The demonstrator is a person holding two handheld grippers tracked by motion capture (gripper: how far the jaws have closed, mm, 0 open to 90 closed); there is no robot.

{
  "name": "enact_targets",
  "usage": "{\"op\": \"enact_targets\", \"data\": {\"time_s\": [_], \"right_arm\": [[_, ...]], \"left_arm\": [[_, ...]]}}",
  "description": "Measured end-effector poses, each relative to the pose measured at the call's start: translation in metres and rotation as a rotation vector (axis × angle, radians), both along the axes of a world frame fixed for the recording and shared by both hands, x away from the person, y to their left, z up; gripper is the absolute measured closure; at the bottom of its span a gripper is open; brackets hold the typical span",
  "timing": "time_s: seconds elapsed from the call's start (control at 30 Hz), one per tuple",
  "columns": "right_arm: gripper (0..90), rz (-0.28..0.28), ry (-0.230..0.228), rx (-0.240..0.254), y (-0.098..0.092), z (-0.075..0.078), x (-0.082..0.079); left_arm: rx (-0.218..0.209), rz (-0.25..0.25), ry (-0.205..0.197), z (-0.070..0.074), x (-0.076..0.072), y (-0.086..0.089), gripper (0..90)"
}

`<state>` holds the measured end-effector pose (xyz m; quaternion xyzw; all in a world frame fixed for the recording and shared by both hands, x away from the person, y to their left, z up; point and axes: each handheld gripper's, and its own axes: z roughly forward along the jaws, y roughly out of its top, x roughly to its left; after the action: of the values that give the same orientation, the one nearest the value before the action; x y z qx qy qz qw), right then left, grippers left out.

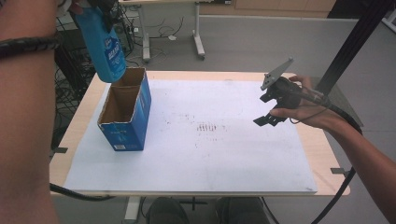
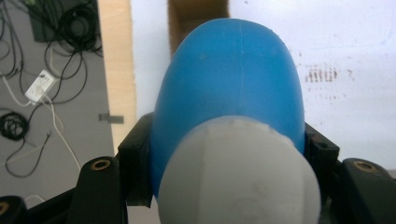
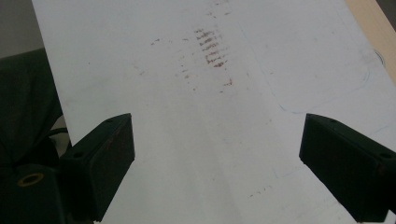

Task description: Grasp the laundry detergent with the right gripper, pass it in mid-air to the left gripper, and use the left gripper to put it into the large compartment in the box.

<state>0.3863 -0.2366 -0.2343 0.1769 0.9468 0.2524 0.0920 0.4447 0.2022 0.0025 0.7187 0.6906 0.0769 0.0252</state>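
The left gripper (image 2: 224,182) pinches one blue bottle (image 1: 105,46) by its sides, hanging just above the one open cardboard box (image 1: 126,112) at the table's left. The right gripper (image 1: 271,119), jaws spread with nothing between them, hovers over the one white sheet (image 1: 210,158), well apart.

Blue bottle (image 1: 106,49), plastic, white cap end, label w/ white print. Upper left of high view, hanging cap-up, base tilted down-right, just above open top of box. In left gripper view (image 2: 229,88) seen end-on from cap, centre frame, clamped at both sides.

Blue carton box (image 1: 127,112), brown cardboard inside, top open, upright. Left-centre of frame, on white sheet.
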Motion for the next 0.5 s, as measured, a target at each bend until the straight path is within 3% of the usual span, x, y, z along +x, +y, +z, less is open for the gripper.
{"op": "enact_targets", "data": {"time_s": [0.27,0.5], "right_arm": [[10.4,-0.001,-0.004,-0.005,0.000,0.001,0.000],[10.4,0.003,-0.009,-0.005,0.000,0.002,0.000]], "left_arm": [[-0.021,0.069,0.010,-0.010,-0.001,0.016,37.2],[-0.028,0.086,0.015,-0.023,0.000,0.021,37.2]]}}
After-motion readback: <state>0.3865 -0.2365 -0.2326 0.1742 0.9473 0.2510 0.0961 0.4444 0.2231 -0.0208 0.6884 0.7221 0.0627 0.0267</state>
